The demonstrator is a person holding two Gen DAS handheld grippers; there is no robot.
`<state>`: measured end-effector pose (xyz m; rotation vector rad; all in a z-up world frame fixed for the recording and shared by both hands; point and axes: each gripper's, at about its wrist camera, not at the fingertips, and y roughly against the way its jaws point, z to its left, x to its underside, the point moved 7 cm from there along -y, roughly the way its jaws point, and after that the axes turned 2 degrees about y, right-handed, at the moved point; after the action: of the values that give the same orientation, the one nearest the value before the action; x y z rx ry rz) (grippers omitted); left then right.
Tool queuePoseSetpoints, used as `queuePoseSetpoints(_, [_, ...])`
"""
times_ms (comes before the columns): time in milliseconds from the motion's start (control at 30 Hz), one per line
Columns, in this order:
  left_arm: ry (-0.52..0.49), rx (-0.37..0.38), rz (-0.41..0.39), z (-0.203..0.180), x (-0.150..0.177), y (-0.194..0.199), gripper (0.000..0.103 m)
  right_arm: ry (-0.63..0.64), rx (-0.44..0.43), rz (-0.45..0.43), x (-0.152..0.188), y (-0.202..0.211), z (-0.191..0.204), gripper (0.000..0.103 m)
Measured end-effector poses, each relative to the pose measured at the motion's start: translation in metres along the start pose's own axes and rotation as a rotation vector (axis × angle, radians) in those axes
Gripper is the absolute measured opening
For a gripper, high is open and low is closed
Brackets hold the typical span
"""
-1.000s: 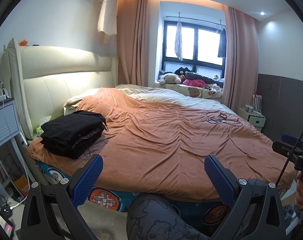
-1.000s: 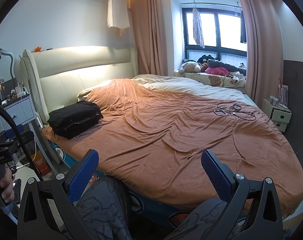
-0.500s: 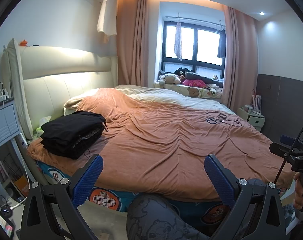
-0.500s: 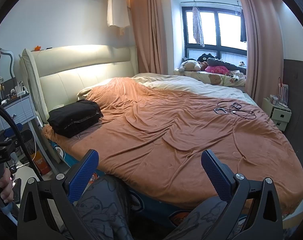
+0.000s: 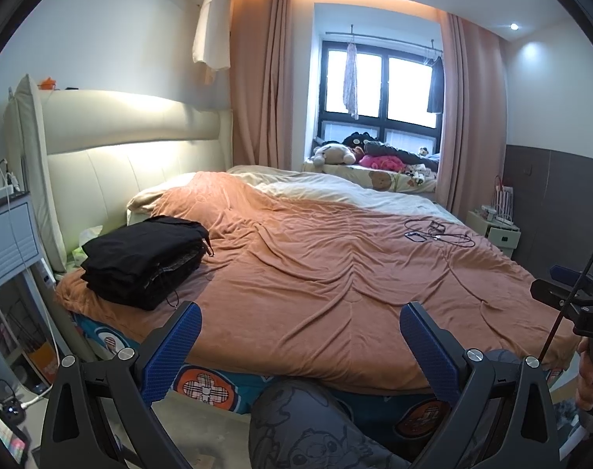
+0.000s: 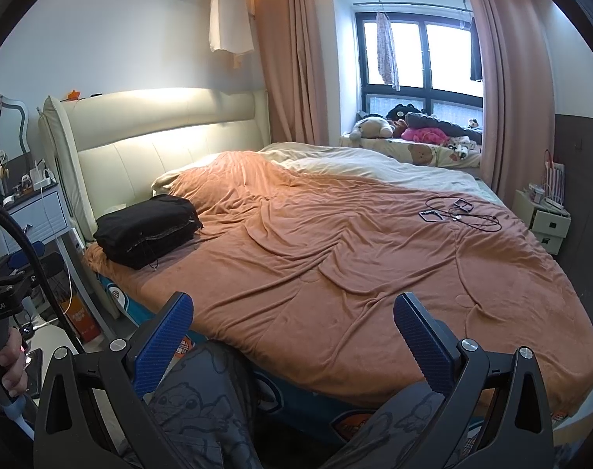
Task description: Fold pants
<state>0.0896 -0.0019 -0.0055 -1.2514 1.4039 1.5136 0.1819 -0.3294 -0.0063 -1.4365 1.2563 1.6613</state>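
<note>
A stack of folded black pants (image 5: pixel 144 260) lies on the near left corner of the bed, by the headboard; it also shows in the right wrist view (image 6: pixel 147 230). The bed is covered by an orange blanket (image 5: pixel 335 285). My left gripper (image 5: pixel 300 320) is open and empty, held in front of the bed's near edge, well short of the stack. My right gripper (image 6: pixel 292 312) is open and empty, also off the near edge. Each gripper shows at the edge of the other's view.
A phone and tangled cables (image 5: pixel 437 232) lie on the blanket at the far right. A bedside drawer unit (image 5: pixel 7 234) stands left of the bed, a small cabinet (image 5: pixel 495 230) right of it. The person's patterned knee (image 5: pixel 308 422) is below the grippers.
Almost nothing: the right wrist view has risen very slightly. Both grippers stay open and empty.
</note>
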Motion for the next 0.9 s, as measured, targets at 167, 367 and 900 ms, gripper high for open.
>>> queuePoseSetpoints(167, [0.001, -0.002, 0.000, 0.0005, 0.0002, 0.0010, 0.102, 0.001, -0.003, 0.003, -0.0002, 0.0002, 0.0014, 0.103])
queuePoseSetpoints(367, [0.002, -0.002, 0.000, 0.0008, 0.0000, 0.0010, 0.102, -0.003, -0.004, 0.002, -0.0003, 0.0011, 0.0016, 0.103])
queuePoseSetpoints(900, [-0.003, -0.009, -0.002, 0.0008, 0.0013, 0.0033, 0.102, -0.009, 0.003, 0.001, -0.0003, 0.0013, 0.0014, 0.103])
